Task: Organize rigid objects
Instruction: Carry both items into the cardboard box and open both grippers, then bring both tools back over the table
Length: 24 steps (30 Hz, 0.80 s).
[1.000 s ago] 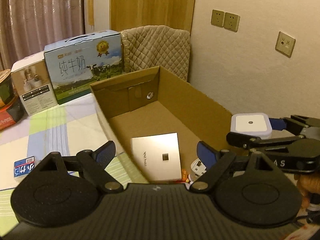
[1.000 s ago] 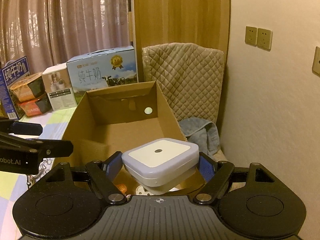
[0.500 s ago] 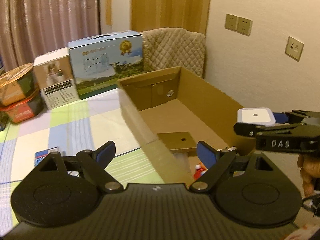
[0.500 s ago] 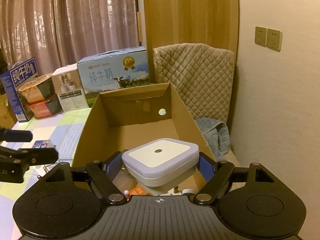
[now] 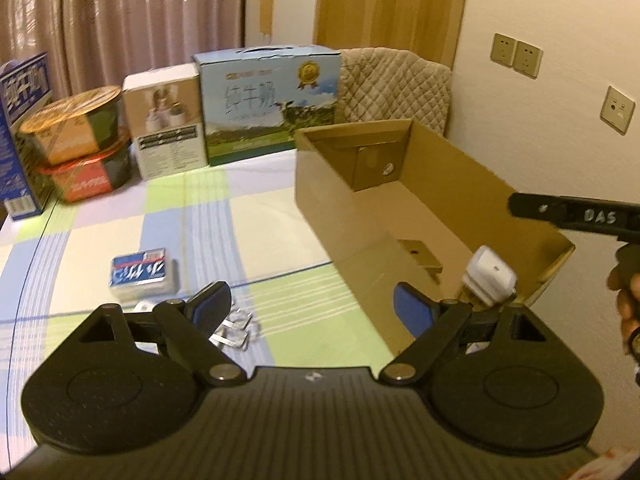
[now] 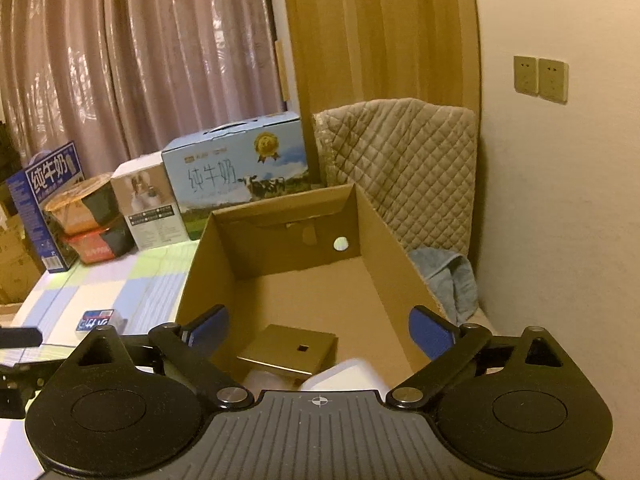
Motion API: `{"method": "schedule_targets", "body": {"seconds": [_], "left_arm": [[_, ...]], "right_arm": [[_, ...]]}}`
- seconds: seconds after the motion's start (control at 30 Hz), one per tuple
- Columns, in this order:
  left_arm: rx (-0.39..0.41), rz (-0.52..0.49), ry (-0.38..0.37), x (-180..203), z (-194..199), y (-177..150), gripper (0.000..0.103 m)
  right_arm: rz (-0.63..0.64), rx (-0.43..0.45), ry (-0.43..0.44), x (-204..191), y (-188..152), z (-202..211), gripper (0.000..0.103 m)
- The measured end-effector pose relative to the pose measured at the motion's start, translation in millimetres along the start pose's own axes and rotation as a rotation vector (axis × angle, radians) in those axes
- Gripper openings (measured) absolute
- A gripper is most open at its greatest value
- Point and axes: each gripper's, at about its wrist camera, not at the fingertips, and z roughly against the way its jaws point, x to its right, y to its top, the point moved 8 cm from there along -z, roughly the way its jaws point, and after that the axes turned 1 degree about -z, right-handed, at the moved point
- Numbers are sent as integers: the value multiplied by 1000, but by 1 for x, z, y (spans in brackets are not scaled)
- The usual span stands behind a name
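Observation:
The open cardboard box (image 6: 400,280) stands on the right of the checked table. My right gripper (image 6: 320,328) hangs over its near end; its jaws are opening and nothing is between them. The white square device (image 5: 490,276) lies tilted inside the box, a blurred white shape (image 6: 348,374) below the right gripper. A flat tan square device (image 6: 292,348) rests on the box floor. My left gripper (image 5: 312,306) is open and empty above the tablecloth, left of the box wall. A small blue-labelled pack (image 5: 142,272) and some metal clips (image 5: 236,330) lie on the cloth near it.
Along the table's far edge stand a blue milk carton (image 5: 272,100), a white product box (image 5: 166,120), two stacked noodle bowls (image 5: 80,144) and a dark blue carton (image 5: 20,136). A quilted chair back (image 6: 400,168) and a grey towel (image 6: 448,276) sit behind the box by the wall.
The right gripper's jaws have spread and the white square device has dropped out of them into the box. The left gripper has swung left, away from the box and over the tablecloth.

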Motion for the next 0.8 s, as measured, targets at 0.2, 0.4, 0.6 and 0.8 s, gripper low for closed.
{"method": "schedule_targets", "body": {"seconds": [0.2,0.4,0.6,0.8], "left_arm": [[-11,33,37,-21,18,-21,86],[-12,58,79,-43,43,-37,86],[-10,68,144,-66,75,-58,86],[-15,109,200,-94,103,-78,86]], "right_arm": [[3,-11,1,-6,-3,19,94],[9,-10,19,-28,-5,44,94],[22,20,81,-65,-3,72,94],[82,41,151,-112,-11,95,94]]}}
